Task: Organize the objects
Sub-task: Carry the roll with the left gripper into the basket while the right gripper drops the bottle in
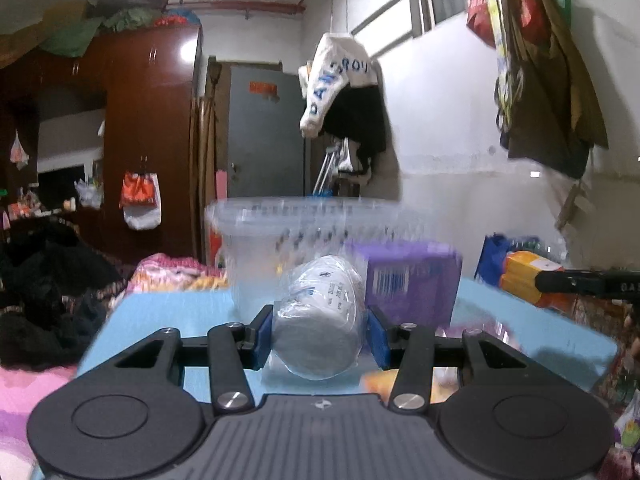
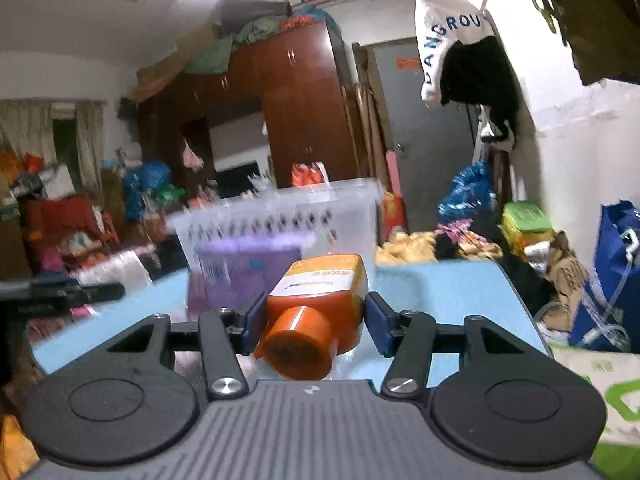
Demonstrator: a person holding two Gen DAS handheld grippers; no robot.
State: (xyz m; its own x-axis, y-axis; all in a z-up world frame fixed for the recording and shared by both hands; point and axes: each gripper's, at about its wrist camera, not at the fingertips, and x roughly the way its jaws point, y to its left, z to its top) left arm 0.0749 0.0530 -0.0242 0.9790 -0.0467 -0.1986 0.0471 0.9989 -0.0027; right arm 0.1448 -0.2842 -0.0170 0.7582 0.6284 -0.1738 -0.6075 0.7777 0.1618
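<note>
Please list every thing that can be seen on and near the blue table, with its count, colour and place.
white wrapped roll: one, white in clear film, held above the table's near part
orange bottle: one, orange with orange cap, cap toward the camera
purple box: one, purple, on the table before the basket
clear basket: one, clear plastic, far side of the table
table: one, light blue
left gripper: shut on the roll
right gripper: shut on the bottle

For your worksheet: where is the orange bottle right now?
In the right wrist view, the orange bottle sits between the right tool's fingers, before the purple box.
</note>
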